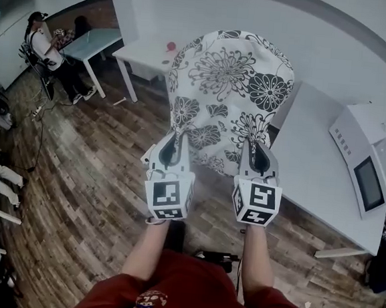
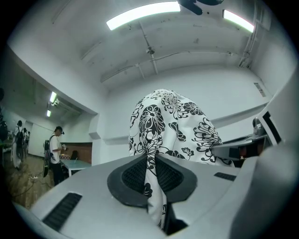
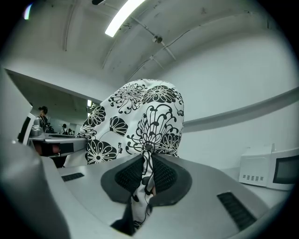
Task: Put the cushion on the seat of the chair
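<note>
floral-print cushion (image 1: 228,93) hangs in the air, left gripper (image 1: 171,149) and right gripper (image 1: 258,157) each clamped shut on its edge fabric. no chair in view. best to keep both pinches firm and level while carrying.

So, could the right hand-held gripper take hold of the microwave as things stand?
Probably not: the right hand-held gripper is shut on the cushion, so its jaws are taken, though nothing seems to stand between it and the microwave.

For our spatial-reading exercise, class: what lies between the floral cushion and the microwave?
Only bare white tabletop, seen in the head view, between cushion and microwave.
</note>
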Action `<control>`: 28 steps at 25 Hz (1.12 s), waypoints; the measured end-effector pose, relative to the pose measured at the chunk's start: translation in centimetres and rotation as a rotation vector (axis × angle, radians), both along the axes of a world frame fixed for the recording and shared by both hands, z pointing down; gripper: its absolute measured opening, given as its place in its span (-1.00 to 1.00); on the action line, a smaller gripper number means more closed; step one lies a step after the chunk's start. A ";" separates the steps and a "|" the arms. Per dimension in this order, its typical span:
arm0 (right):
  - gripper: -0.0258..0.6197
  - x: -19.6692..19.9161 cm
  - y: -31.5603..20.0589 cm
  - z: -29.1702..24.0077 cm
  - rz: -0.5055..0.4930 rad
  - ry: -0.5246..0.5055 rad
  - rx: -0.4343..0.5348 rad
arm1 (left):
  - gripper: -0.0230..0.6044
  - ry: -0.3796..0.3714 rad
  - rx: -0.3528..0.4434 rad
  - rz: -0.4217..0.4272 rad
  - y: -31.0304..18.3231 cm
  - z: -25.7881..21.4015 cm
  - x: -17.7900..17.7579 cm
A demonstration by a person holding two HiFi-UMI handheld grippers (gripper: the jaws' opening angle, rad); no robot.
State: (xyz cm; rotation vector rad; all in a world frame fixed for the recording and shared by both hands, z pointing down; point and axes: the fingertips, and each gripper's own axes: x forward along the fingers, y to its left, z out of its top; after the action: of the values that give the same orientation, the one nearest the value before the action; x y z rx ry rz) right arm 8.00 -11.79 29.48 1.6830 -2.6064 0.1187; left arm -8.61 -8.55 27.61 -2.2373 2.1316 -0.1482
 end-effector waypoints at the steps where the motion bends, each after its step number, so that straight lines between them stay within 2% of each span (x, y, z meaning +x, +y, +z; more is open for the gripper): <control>1: -0.77 0.0 0.0 0.0 0.002 0.002 0.004 | -0.78 0.000 0.004 0.003 -0.1 0.1 0.0; 16: -0.77 0.3 -0.1 0.0 0.057 0.078 0.012 | -0.78 0.042 0.028 0.060 -0.6 0.5 0.0; 28: -0.77 -0.1 0.1 0.3 0.087 0.076 0.005 | -0.78 0.043 0.020 0.086 -0.8 0.6 -0.2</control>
State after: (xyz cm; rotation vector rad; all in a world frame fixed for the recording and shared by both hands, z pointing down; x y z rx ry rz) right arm 7.90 -11.67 29.74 1.7671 -2.4826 0.0495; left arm -8.82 -9.35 28.19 -2.3364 2.0437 -0.0750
